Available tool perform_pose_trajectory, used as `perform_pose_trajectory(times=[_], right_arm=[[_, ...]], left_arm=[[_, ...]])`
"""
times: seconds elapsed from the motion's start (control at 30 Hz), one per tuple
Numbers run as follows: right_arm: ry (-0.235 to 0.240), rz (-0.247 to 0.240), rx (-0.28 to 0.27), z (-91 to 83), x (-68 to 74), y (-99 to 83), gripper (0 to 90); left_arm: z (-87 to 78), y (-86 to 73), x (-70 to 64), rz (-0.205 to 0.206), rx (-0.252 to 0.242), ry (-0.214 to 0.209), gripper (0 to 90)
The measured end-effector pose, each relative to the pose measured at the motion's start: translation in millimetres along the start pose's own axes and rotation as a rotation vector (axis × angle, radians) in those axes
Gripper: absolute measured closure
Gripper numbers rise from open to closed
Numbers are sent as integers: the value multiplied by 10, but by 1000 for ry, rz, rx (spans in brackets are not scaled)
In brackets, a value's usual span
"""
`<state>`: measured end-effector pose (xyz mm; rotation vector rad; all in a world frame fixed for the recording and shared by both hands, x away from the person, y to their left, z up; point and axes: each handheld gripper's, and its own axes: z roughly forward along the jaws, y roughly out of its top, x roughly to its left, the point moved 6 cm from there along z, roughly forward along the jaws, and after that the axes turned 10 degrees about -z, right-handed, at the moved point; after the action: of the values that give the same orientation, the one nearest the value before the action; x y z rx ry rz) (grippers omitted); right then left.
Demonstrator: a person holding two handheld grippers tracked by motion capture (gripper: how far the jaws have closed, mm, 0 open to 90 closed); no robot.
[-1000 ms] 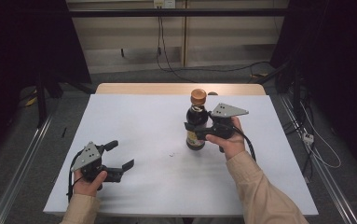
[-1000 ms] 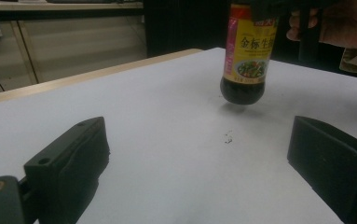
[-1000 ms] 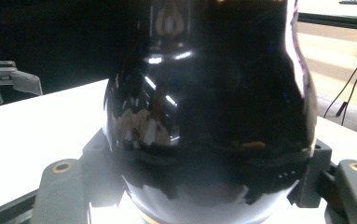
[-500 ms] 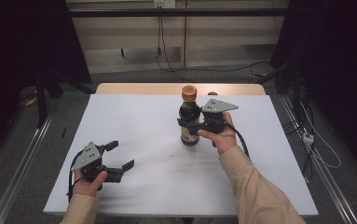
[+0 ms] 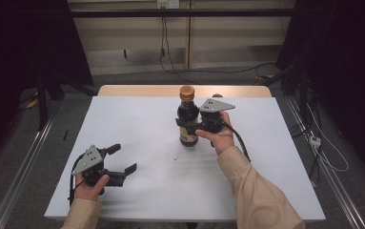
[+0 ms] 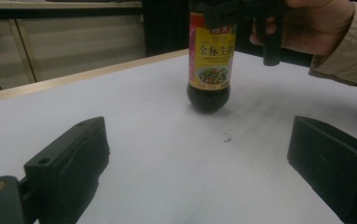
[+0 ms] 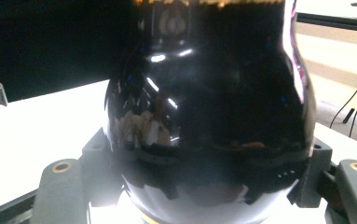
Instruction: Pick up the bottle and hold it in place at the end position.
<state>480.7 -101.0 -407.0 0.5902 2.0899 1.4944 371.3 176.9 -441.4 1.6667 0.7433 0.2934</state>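
While left gripper [image 5: 117,164] rests near-left on white bench [image 5: 137,124], fingers spread, empty, soy sauce bottle [image 5: 187,119] stands upright mid-bench, orange cap [image 5: 187,92] on. Right gripper [image 5: 184,125] fingers pinching bottle's shoulder, above label. Risk: glossy curved glass, grip could slip; high hold may tip bottle, base dragging on bench.

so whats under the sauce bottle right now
The sauce bottle, clamped by the right gripper, sits over bare white table. Whether its base touches the table cannot be told. A small dark speck lies nearby, not beneath it.
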Motion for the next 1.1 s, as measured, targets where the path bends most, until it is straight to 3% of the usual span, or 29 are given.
perform_pose_trajectory(times=[0.23, 0.33, 0.67, 0.8, 1.0, 1.1], right_arm=[[-11, -1, -4, 66, -62, -4, 279], [-11, -6, -3, 99, -75, -33, 279], [-5, 0, -24, 166, -46, -39, 279], [-7, -14, -14, 191, -35, -66, 279], [-6, 6, 2, 139, -62, -87, 277], [-2, -16, 20, 138, -40, -77, 278]], left_arm=[[0, -9, 9, 6, 11, 3, 49], [8, -8, -4, -12, 0, 1, 49], [17, -14, -5, -12, 3, 2, 49], [9, -10, -7, -14, 0, 6, 49], [2, -17, -5, -14, 1, 7, 49], [3, -18, -11, -11, 3, 9, 49]])
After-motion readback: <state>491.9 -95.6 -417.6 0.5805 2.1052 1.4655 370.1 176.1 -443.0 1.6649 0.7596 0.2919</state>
